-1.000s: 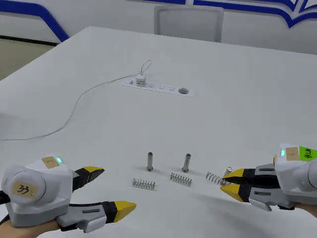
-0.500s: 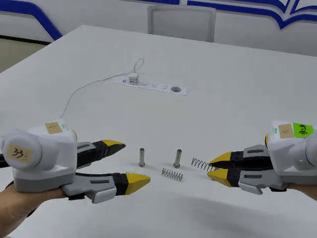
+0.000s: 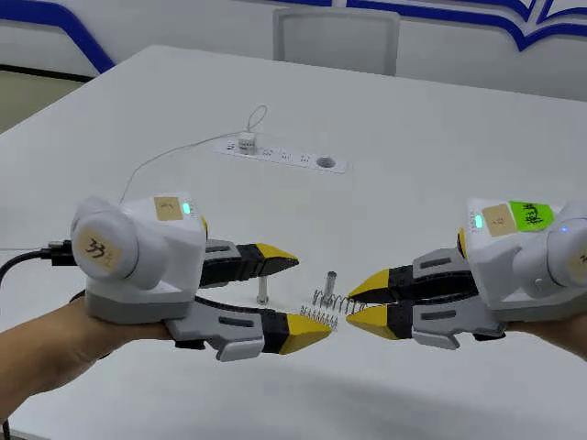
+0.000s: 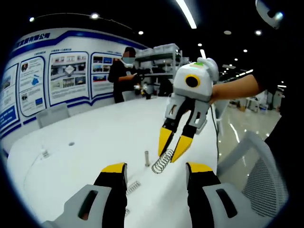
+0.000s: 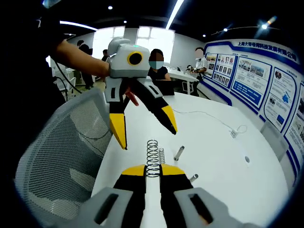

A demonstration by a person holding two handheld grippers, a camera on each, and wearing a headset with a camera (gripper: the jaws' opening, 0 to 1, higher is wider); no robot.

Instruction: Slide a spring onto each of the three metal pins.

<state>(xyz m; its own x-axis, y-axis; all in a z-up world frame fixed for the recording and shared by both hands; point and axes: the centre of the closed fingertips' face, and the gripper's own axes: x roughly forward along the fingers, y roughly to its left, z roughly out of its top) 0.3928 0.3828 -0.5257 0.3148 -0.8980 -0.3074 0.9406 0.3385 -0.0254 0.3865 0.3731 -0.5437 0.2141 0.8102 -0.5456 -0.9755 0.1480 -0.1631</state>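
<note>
We have the right gripper (image 3: 362, 298) with fingers clamped on a spring (image 3: 332, 301) lifted off the worktop (image 3: 413, 165), our left gripper (image 3: 312, 298) facing it with fingers wide apart, and below them a pin (image 3: 330, 280), a second pin (image 3: 262, 291) and a second spring (image 3: 318, 317) sit near the worktop's near edge.

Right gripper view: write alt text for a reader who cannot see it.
The right gripper, jaws shut, holds a spring by one end. Facing it, the left gripper is open above the white table, where two metal pins and a second spring sit.
</note>
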